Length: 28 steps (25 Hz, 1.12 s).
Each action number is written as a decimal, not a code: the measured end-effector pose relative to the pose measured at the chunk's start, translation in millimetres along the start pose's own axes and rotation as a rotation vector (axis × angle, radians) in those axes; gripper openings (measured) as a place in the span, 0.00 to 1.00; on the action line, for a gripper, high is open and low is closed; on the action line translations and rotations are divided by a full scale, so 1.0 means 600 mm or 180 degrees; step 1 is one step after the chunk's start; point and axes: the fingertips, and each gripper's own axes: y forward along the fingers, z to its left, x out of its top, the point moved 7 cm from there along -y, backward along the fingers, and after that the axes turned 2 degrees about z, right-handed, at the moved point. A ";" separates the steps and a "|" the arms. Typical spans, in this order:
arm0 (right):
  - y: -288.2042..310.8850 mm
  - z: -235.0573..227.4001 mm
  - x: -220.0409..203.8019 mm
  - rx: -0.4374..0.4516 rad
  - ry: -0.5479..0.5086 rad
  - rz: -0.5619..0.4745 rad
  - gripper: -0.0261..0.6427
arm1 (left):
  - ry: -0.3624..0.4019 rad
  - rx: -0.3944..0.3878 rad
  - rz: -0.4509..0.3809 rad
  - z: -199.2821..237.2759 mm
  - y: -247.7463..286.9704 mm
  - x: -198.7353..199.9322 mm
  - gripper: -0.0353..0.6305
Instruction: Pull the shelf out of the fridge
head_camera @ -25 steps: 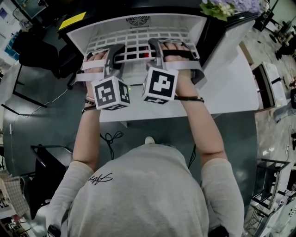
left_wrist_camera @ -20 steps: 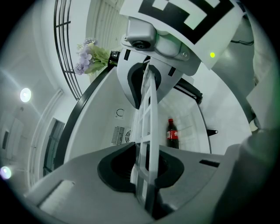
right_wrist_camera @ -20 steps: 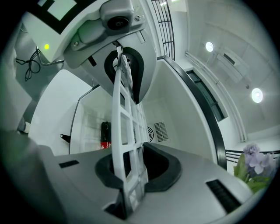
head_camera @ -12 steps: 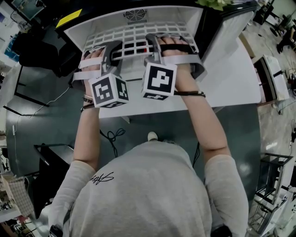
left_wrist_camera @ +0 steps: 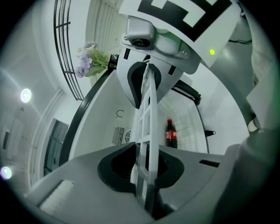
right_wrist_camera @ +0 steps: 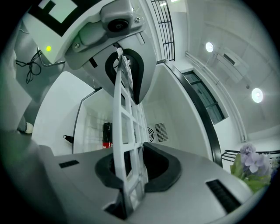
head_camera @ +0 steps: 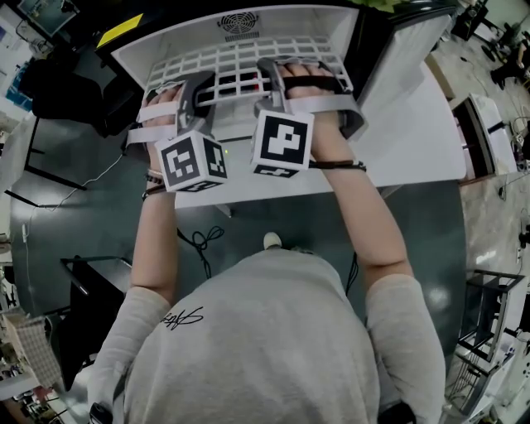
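The white grid shelf (head_camera: 236, 58) lies in the open fridge (head_camera: 137, 62), and both grippers hold its front edge. In the head view my left gripper (head_camera: 201, 89) clamps the shelf's left part and my right gripper (head_camera: 270, 76) clamps it near the middle. The left gripper view looks along the shelf (left_wrist_camera: 148, 131) edge-on, with the left gripper (left_wrist_camera: 146, 171) shut on its bars. Seen from the right gripper view, the shelf (right_wrist_camera: 124, 127) is likewise pinched in the right gripper (right_wrist_camera: 131, 173). The jaw tips are hidden in the head view.
A cola bottle (left_wrist_camera: 171, 133) stands on the fridge's floor below the shelf, and it shows again as the cola bottle (right_wrist_camera: 106, 136). A fan vent (head_camera: 238, 22) sits in the back wall. The fridge door (head_camera: 414, 124) hangs open at right. Purple flowers (right_wrist_camera: 250, 162) stand on top.
Both grippers and the shelf have come slightly toward me relative to the fridge's back wall. The grips are unchanged.
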 end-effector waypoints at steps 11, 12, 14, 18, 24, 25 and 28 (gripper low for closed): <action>-0.018 0.000 0.002 0.0000 -0.0008 -0.0013 0.11 | 0.0008 0.0001 0.0009 0.000 -0.016 0.006 0.12; -0.019 0.000 0.002 0.0000 -0.0009 -0.0016 0.11 | 0.0007 0.0002 0.0010 0.000 -0.018 0.006 0.12; -0.019 0.002 0.002 -0.0004 -0.0010 -0.0018 0.11 | 0.0003 0.0003 0.0010 -0.001 -0.018 0.005 0.12; -0.017 0.003 0.003 0.0001 -0.0009 -0.0025 0.11 | -0.0001 0.0004 0.0013 -0.003 -0.016 0.003 0.12; -0.020 0.005 0.005 0.0005 -0.0010 -0.0033 0.11 | -0.0007 0.0002 0.0017 -0.004 -0.019 0.003 0.12; -0.021 0.005 0.005 0.0005 -0.0010 -0.0035 0.11 | -0.0006 0.0004 0.0015 -0.005 -0.020 0.003 0.12; -0.022 0.006 0.004 0.0015 -0.0008 -0.0034 0.11 | 0.0000 0.0005 0.0017 -0.006 -0.021 0.004 0.12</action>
